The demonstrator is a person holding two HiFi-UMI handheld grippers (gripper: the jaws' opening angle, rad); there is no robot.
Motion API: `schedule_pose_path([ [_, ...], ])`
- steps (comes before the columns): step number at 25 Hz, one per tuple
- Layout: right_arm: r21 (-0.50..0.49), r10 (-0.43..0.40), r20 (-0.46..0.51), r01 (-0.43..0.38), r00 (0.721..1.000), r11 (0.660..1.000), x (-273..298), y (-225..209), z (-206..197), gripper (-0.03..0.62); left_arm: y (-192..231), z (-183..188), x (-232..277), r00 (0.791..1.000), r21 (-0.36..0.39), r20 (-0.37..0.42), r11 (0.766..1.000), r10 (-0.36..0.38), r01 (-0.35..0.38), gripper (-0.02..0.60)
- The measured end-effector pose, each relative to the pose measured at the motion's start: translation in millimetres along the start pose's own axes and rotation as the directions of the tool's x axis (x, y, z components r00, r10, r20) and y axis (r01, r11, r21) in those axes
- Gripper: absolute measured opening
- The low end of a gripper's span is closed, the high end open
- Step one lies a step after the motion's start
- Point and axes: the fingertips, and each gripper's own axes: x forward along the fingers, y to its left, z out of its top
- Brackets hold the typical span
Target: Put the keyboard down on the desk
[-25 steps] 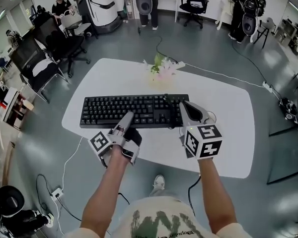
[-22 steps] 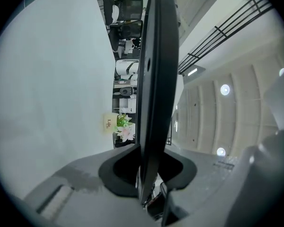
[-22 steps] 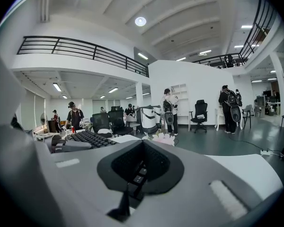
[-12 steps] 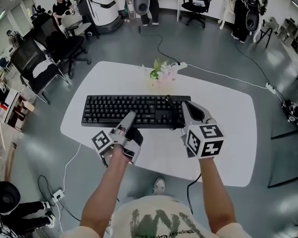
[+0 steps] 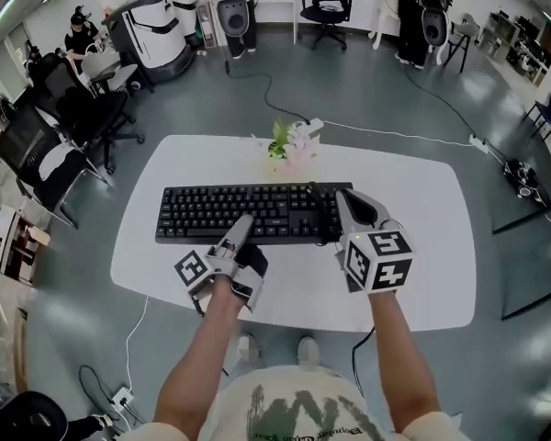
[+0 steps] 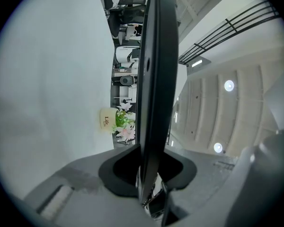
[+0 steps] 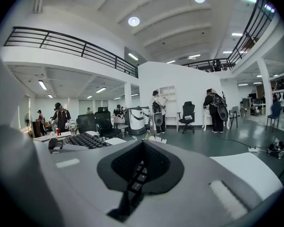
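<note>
Sliding a little since before, the keyboard [image 5: 248,211] is now farther over the desk [image 5: 422,246], nearer the flowers [image 5: 289,145]. Its long side runs left to right, the same way as the desk's long side. The left gripper [image 5: 242,223] is clamped on the near edge by the middle. The right gripper [image 5: 342,205] is clamped on the near edge at the right end. The keyboard looks flat and just above the desk, which lies right under it. The next move is likely straight down, both hands together.

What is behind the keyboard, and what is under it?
Behind the keyboard, a small pot of flowers stands on the white table. The keyboard covers the tabletop beneath it, so nothing there can be seen.
</note>
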Motion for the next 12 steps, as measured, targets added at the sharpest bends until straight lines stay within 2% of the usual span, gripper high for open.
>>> schedule_pose_path([
  [7,-0.001,-0.099,0.003,0.099,0.995,0.995,-5,4,2,-0.002,3,1,17,0.994,-0.021,-0.106,1.000,-0.017,0.014,0.089],
  [12,0.000,-0.140,-0.015,0.140,0.990,0.990,-9,4,-3,-0.002,11,-2,21,0.990,-0.046,-0.138,0.999,-0.009,0.003,0.089],
])
